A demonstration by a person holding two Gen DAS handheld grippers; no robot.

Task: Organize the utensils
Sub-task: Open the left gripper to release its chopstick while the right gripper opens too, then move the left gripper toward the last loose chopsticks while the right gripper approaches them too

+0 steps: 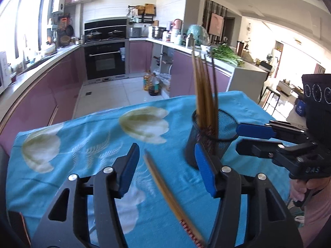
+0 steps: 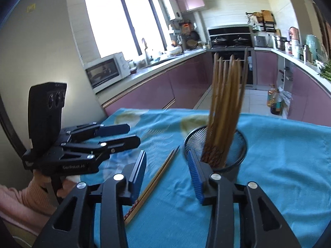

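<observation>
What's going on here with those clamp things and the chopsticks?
A person is tidying chopsticks with a hand-held gripper in each hand. Most chopsticks already stand in a black mesh cup on a table with a blue cloth. A loose pair of chopsticks lies on the cloth beside the cup. The left hand-held gripper and the right hand-held gripper are both open, holding nothing.

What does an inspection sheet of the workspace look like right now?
Surface: blue floral tablecloth covering the table, slightly wrinkled.
Job's things: black mesh holder upright, holding brown wooden chopsticks; a loose pair of chopsticks lies on the cloth beside it.
Clutter: nothing seen on the cloth.
Grippers: left gripper open, loose pair lies between its fingers, unpressed; right gripper open, empty.
Cables: nothing seen.
Surroundings: kitchen with purple cabinets, black oven, white microwave.
</observation>
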